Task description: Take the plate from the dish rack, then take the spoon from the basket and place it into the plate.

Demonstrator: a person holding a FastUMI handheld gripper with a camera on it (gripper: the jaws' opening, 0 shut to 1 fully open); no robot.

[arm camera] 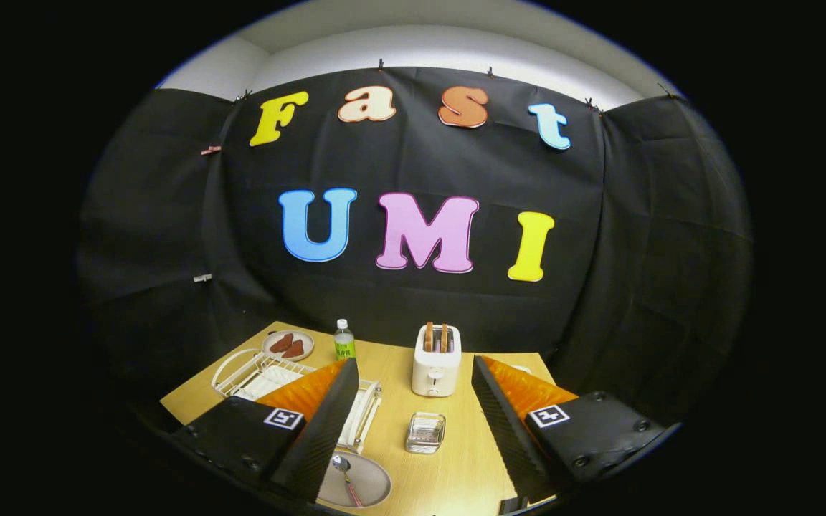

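- The gripper hangs high over the tabletop with its fingers spread wide and nothing between them.
- The plate lies flat on the tabletop close in, at about 7 o'clock from the gap between the fingers, partly hidden by the left finger. The spoon already rests in it, bowl toward the rack and handle toward the near edge. By my reading the task looks done or very nearly so.
- Main risk: if the gripper drops or swings toward 7 o'clock, the left finger could clip the plate's rim or flick the spoon out, since the plate sits right beneath that finger.
- The plate is near the tabletop's front edge, so a nudge could slide it toward the drop.
- The white wire dish rack stands at 10 o'clock, partly covered by the left finger; a low leftward sweep could snag its wires.
- A small clear glass container sits between the fingers, just ahead; I cannot tell whether this is the basket. It would be the first thing struck on a straight descent.
- Beyond it at 12 o'clock a white toaster holds two slices.
- Further off at 11 o'clock stand a bottle and a small dish of reddish pieces, well clear.
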